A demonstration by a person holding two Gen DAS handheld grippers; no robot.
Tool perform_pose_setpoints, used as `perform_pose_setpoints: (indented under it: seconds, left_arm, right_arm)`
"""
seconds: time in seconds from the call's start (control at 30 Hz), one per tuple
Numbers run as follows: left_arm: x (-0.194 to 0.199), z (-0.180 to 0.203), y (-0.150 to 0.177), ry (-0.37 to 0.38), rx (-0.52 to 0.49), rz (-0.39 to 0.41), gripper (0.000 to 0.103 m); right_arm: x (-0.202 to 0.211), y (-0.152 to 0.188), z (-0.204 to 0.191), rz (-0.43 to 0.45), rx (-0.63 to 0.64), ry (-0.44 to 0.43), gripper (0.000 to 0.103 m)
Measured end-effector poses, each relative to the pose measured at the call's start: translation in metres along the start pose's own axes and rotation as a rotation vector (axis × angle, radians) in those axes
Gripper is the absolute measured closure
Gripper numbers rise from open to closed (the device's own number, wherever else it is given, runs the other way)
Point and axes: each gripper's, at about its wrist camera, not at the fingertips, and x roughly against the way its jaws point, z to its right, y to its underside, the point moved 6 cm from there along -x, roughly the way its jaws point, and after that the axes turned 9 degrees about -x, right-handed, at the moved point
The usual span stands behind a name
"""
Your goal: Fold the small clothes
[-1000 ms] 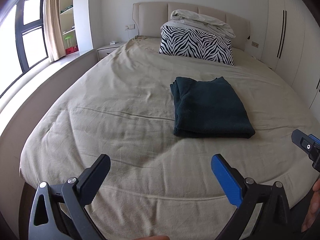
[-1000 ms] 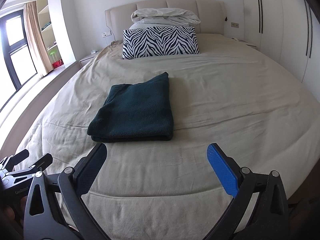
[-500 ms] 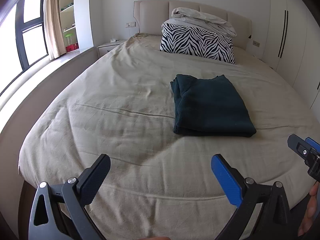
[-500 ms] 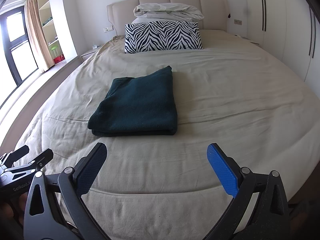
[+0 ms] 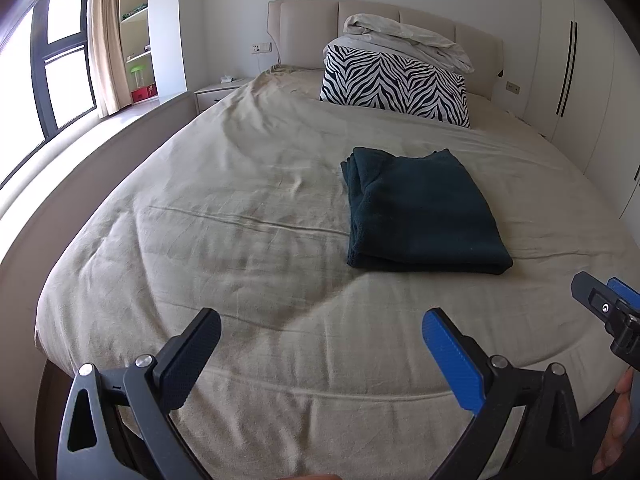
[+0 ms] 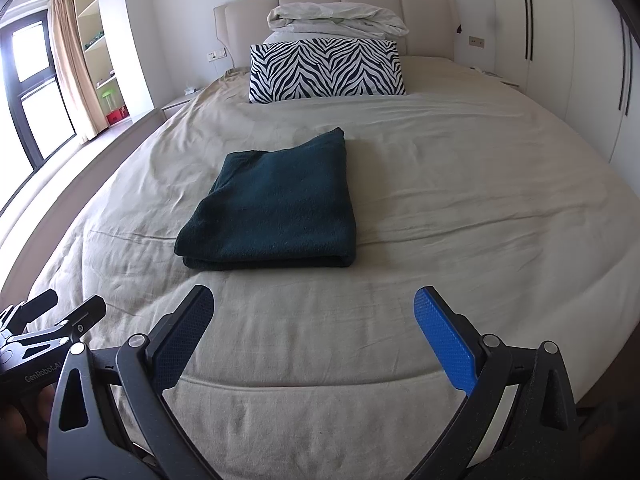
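Note:
A dark green garment (image 5: 420, 212) lies folded into a neat rectangle on the beige bed (image 5: 240, 240); it also shows in the right wrist view (image 6: 276, 208). My left gripper (image 5: 320, 344) is open and empty, hovering over the bed's foot, left of and well short of the garment. My right gripper (image 6: 314, 328) is open and empty, over the foot of the bed just short of the garment's near edge. Each gripper shows at the edge of the other's view: the right one (image 5: 604, 312) and the left one (image 6: 52, 320).
A zebra-striped pillow (image 6: 326, 70) and a bundled white duvet (image 6: 336, 20) sit at the headboard. A window and shelves are on the left, a nightstand (image 5: 216, 94) beside the bed, white wardrobes (image 6: 560, 60) on the right.
Both grippers have risen and tilted slightly, so the bed and garment sit a little lower in each view. Both stay open. The garment has not moved.

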Motion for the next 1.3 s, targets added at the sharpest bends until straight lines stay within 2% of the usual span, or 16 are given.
perform_pose_setpoints:
  seconds: [1.3]
  left_arm:
    - [-0.0036, 0.0041, 0.008, 0.005, 0.0, -0.009, 0.0]
  right_arm:
    - [-0.0064, 0.0068, 0.0009, -0.022, 0.004, -0.001, 0.001]
